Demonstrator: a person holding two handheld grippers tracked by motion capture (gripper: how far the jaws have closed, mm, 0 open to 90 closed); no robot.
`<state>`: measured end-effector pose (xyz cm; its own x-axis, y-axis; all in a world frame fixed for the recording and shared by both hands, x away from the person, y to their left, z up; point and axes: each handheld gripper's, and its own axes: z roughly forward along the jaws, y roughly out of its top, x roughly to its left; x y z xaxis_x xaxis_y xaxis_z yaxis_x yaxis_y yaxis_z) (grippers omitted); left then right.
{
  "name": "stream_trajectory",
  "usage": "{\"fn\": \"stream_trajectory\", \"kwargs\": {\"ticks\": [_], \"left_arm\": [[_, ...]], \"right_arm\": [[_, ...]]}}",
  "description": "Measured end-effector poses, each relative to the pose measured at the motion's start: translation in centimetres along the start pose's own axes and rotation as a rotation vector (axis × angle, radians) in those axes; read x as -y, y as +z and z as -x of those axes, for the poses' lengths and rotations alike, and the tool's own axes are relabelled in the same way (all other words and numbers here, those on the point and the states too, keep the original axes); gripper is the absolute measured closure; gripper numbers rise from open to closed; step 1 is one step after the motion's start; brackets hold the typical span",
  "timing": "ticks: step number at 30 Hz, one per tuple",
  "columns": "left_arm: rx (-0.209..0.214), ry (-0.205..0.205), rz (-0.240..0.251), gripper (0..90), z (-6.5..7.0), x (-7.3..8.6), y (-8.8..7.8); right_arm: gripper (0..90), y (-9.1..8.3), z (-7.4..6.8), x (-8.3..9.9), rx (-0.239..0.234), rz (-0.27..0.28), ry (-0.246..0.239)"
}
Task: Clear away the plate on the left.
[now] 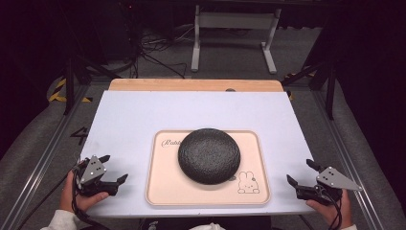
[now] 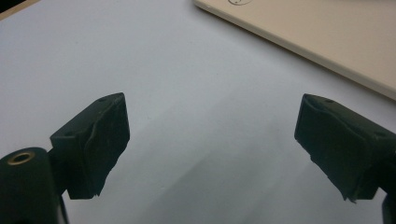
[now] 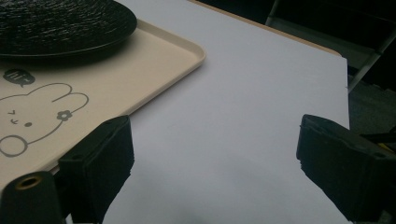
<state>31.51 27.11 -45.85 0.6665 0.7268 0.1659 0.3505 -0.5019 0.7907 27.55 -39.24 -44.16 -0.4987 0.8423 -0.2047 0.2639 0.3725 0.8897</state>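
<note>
The black domed dish [image 1: 209, 155], probably overturned, sat on the cream rabbit tray [image 1: 160, 189], midway between the left gripper [image 1: 116, 169] and right gripper [image 1: 301, 173], both gaping empty.

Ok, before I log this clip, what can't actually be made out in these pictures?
- Script word printed on the beige rectangular tray: high view, its end hidden by the black textured round dish.
- Whether that dish is a bowl turned upside down or a lid: undecidable from any view.
- Small dark mark at the wooden table's far edge: too small.
- Left claw and right claw: both open, nothing held.
</note>
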Motion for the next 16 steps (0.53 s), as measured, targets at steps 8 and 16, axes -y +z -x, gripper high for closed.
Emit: {"fn": "stream_trajectory", "kwargs": {"ticks": [8, 16], "left_arm": [[0.007, 0.000, -0.005, 11.2, 0.17, 0.00, 0.25], [0.011, 0.018, -0.034, 11.2, 0.50, -0.22, 0.77]], "right_arm": [[11.7, 0.00, -0.13, -0.05, -0.002, -0.001, -0.004], [11.7, 0.16, -0.06, 0.02, 0.001, -0.007, -0.002]]}}
